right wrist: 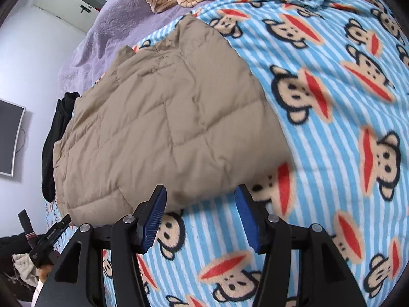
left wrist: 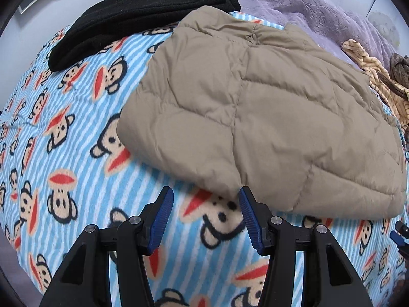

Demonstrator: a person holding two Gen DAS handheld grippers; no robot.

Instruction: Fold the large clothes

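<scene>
A tan quilted puffer jacket (left wrist: 255, 112) lies folded into a compact block on a blue-striped monkey-print blanket (left wrist: 64, 179). It also shows in the right wrist view (right wrist: 163, 128). My left gripper (left wrist: 205, 197) is open and empty, just short of the jacket's near edge. My right gripper (right wrist: 200, 195) is open and empty, just short of the jacket's near corner. The right gripper's tip shows at the right edge of the left wrist view (left wrist: 401, 232). The left gripper's body shows at the lower left of the right wrist view (right wrist: 48, 240).
A black garment (left wrist: 143, 15) lies folded beyond the jacket, also visible in the right wrist view (right wrist: 55, 143). A yellow striped cloth (left wrist: 375, 76) and a brown item (left wrist: 400, 69) lie at the far right. A purple bedspread (left wrist: 319, 7) covers the far side. A monitor (right wrist: 9, 138) hangs on the wall.
</scene>
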